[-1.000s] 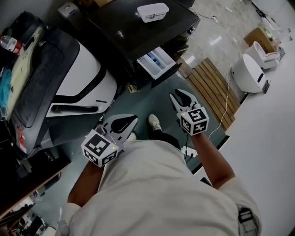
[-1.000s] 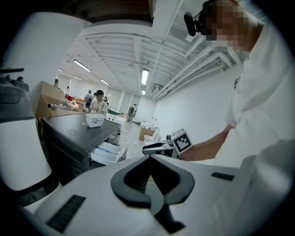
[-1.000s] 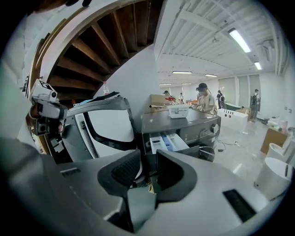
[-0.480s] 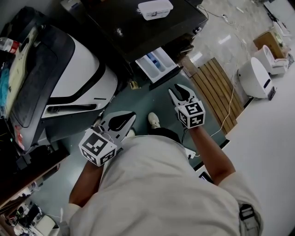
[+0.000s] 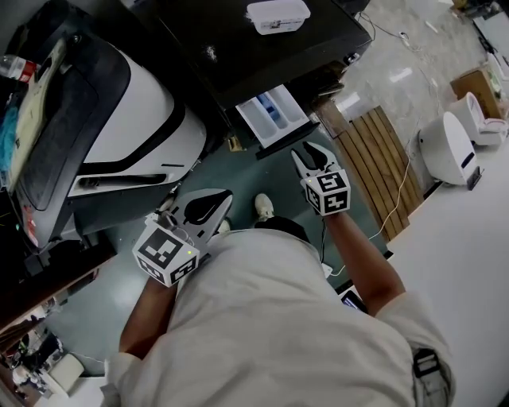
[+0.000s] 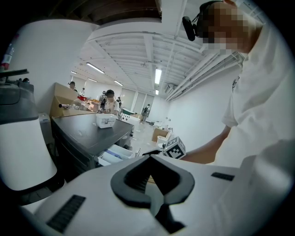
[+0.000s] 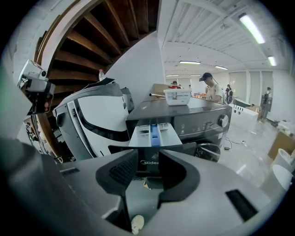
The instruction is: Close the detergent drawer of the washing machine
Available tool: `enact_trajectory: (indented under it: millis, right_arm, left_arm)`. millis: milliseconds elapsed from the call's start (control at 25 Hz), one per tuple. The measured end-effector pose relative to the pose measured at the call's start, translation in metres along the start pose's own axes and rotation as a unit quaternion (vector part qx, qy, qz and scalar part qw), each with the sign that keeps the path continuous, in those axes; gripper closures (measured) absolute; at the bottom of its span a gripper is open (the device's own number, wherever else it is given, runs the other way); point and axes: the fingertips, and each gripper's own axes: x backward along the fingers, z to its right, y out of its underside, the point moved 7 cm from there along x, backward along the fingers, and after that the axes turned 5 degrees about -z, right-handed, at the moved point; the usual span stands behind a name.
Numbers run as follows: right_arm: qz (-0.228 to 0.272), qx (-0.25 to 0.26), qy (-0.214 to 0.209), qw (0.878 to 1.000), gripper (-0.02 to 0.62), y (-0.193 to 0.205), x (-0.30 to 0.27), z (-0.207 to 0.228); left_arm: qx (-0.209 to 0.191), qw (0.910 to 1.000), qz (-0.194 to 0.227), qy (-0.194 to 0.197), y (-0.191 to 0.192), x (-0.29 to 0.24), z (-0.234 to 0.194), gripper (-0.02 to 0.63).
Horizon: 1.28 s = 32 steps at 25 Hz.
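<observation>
The dark washing machine (image 5: 238,48) has its white detergent drawer (image 5: 274,117) pulled out, with a blue insert inside. My right gripper (image 5: 316,157) is just short of the drawer's front. Its jaws are opening and hold nothing. In the right gripper view the drawer (image 7: 154,134) sits straight ahead, beyond the gap of the right gripper (image 7: 147,167). My left gripper (image 5: 203,209) hangs lower left, away from the machine, with its tips together and nothing held. The left gripper view shows the left gripper (image 6: 150,159) and the drawer (image 6: 117,154) off to the left.
A white container (image 5: 278,14) rests on the machine's top. A large white and black appliance (image 5: 135,119) stands to the left. A slatted wooden board (image 5: 374,159), a white cable and a round white appliance (image 5: 449,147) lie to the right. The person's shoe (image 5: 264,208) is between the grippers.
The right gripper has moved closer to the drawer's front and its jaws have spread apart. The left gripper has drifted a little and stays shut.
</observation>
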Motion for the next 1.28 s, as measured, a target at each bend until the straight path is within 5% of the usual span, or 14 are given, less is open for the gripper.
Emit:
enact_trajectory:
  millis: [1280]
  right_arm:
    - [-0.016, 0.008, -0.002, 1.000, 0.472, 0.003, -0.034, 0.013]
  left_arm:
    - [0.034, 0.9985, 0.000, -0.043, 0.006, -0.016, 0.007, 0.611]
